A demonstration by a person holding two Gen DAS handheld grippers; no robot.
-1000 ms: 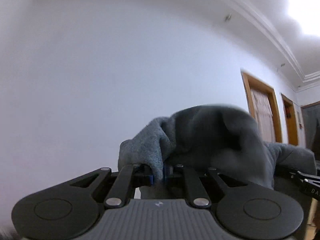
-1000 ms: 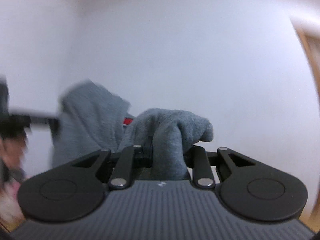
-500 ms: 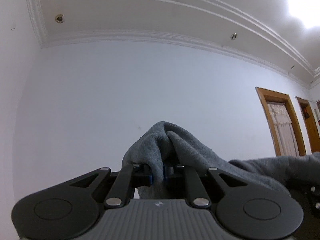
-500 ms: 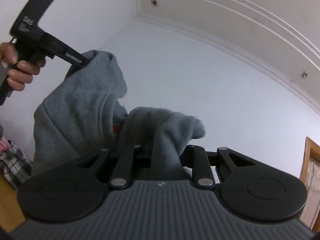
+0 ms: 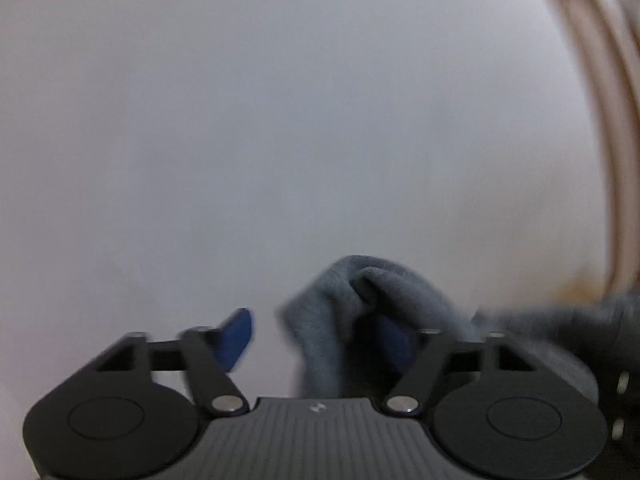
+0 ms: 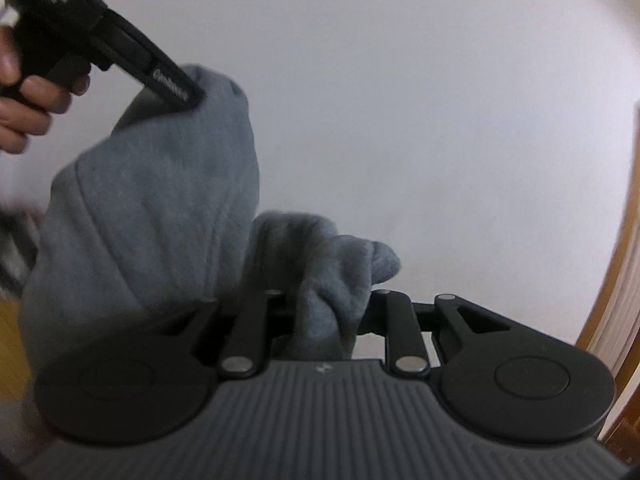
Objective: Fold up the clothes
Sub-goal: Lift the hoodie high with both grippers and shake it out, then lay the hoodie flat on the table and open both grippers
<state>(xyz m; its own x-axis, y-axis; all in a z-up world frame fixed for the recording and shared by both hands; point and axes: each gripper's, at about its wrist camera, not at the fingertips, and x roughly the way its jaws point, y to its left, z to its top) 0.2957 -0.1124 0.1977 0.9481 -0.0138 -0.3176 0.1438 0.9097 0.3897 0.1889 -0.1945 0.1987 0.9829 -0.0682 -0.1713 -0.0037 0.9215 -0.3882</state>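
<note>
Right wrist view shows a pale wall (image 6: 400,100) filling most of the frame, and against it hangs the gray sweatshirt (image 6: 160,220), held up in the air and taking the left half of the picture. It is thick fleece, soft and limp, so I judge it will sag and swing rather than hold a shape; it looks light enough to lift, and not slippery. Seams, hems or a bunched edge look like the best places to take hold.

At the lower centre, the right claw (image 6: 324,312) has just been opening, and a wad of the gray cloth sits between its jaws; whether the pads press on it I cannot tell.

At the upper left, a person's hand (image 6: 24,92) holds the left claw (image 6: 188,96), whose tip meets the top fold of the garment.

Left wrist view, blurred, shows that claw (image 5: 320,336) spread wide, having just been opening: one blue pad (image 5: 236,340) stands bare at the left, while the cloth (image 5: 360,312) drapes against the right finger only, unpinched.
</note>
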